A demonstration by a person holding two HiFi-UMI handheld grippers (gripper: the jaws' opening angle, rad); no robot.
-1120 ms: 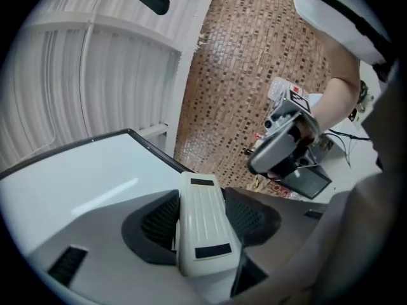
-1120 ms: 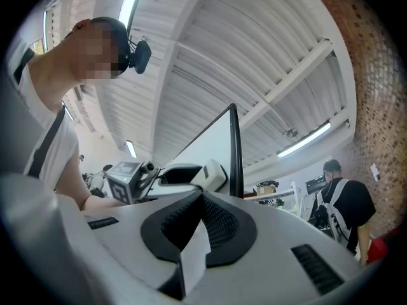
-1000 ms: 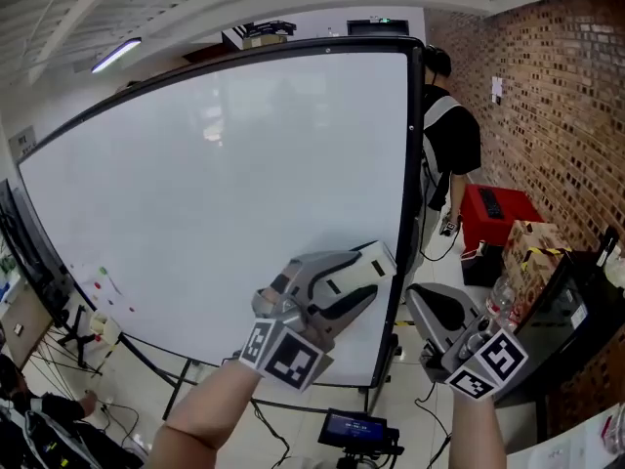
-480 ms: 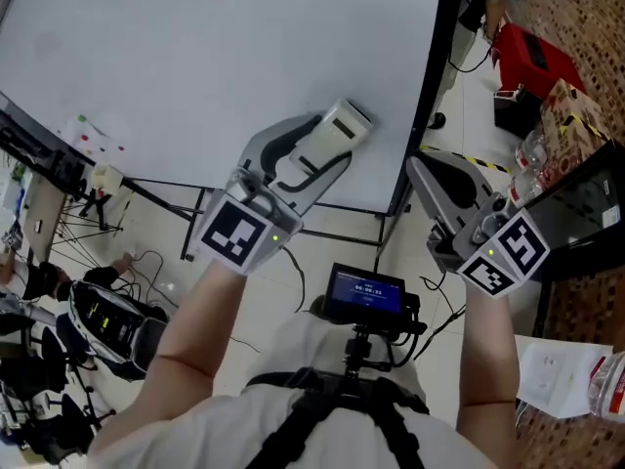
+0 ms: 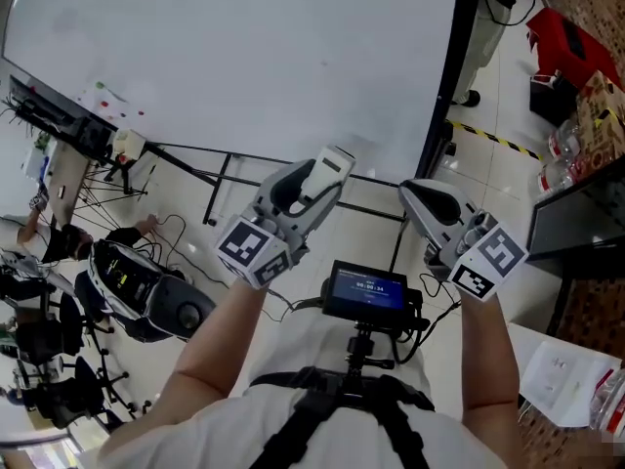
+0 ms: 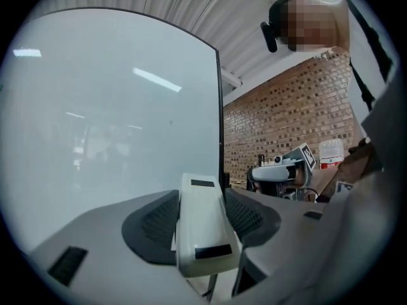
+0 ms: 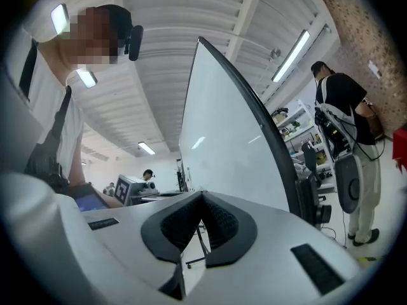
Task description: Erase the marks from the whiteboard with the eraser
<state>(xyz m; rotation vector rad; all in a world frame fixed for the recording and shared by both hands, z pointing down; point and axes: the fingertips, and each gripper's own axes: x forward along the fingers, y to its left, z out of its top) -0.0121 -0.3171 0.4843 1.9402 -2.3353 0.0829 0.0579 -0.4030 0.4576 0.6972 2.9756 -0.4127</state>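
Whiteboard (image 5: 244, 57) ahead, eraser (image 6: 202, 229) pinched between left gripper (image 6: 201, 199) fingers (image 6: 152, 224), right gripper (image 7: 202, 196) closed

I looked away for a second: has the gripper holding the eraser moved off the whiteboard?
Yes. The left gripper with the eraser has dropped from the face of the whiteboard to its bottom edge.

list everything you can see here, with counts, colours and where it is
whiteboard: 1, white with a black frame, ahead on a stand
coloured dots: a few, red and green, board's lower left corner
eraser: 1, white, between the left gripper's jaws
small screen: 1, black, on the chest rig
red case: 1, floor right of the board
other person: 1, dark top, past the board's edge
left gripper: grey, shut on the eraser
right gripper: grey, shut, empty
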